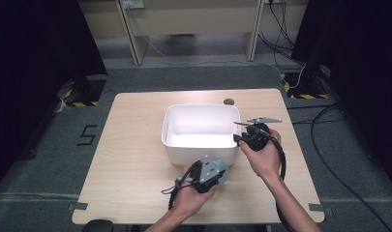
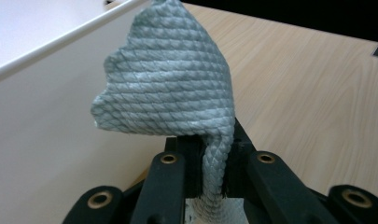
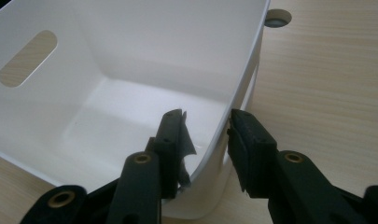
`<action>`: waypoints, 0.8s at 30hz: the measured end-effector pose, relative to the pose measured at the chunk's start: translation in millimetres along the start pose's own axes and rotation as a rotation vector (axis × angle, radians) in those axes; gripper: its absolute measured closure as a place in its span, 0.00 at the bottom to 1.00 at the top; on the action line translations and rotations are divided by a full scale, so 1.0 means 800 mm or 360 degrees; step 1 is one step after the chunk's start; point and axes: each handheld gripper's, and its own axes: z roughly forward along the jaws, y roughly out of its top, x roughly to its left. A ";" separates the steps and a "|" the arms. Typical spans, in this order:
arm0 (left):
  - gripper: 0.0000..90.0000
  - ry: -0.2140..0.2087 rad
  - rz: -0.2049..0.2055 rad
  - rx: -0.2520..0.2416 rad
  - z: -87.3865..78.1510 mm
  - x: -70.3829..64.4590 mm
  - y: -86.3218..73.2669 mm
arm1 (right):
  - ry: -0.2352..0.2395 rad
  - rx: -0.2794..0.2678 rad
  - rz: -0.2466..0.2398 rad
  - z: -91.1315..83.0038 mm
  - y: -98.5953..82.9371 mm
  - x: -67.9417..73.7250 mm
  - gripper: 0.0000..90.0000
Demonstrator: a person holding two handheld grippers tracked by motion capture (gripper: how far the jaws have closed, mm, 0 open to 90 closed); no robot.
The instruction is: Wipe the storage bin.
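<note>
The left tongs (image 2: 210, 172) are clenched on a grey quilted cloth (image 2: 168, 79), held just outside the front wall of the white bin (image 1: 202, 153) on the counter (image 1: 130, 145). The cloth is soft and light — it bunches into a narrow stem between the jaws and fans out limp above them. Judged grip point: a gathered fold, since a single edge may slip out.

The right tongs (image 3: 205, 140) straddle the bin's right wall near its front corner, one jaw inside and one outside, the gap not fully closed. The wall is thin, smooth plastic — stiff, light, probably slippery. Pinch squarely below the rim.
</note>
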 end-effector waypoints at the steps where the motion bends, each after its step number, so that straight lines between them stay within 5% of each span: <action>1: 0.90 0.0000 0.0000 0.0000 0.000 0.000 0.000 | 0.0000 0.0000 0.0000 0.000 0.000 0.000 0.73; 7: 0.90 0.0113 -0.0084 0.0003 -0.055 0.043 -0.032 | -0.0017 0.0004 0.0006 0.002 0.002 0.002 0.71; 14: 0.90 0.0376 -0.0219 -0.0019 -0.127 0.114 -0.063 | -0.0053 -0.0003 0.0005 0.002 0.009 0.004 0.74; 20: 0.90 0.0539 -0.0312 -0.0021 -0.145 0.162 -0.077 | -0.0068 0.0029 -0.0010 0.004 0.009 0.002 0.80; 24: 0.90 0.0584 -0.0352 -0.0017 -0.142 0.182 -0.078 | -0.0066 0.0048 -0.0024 0.004 0.011 0.001 0.81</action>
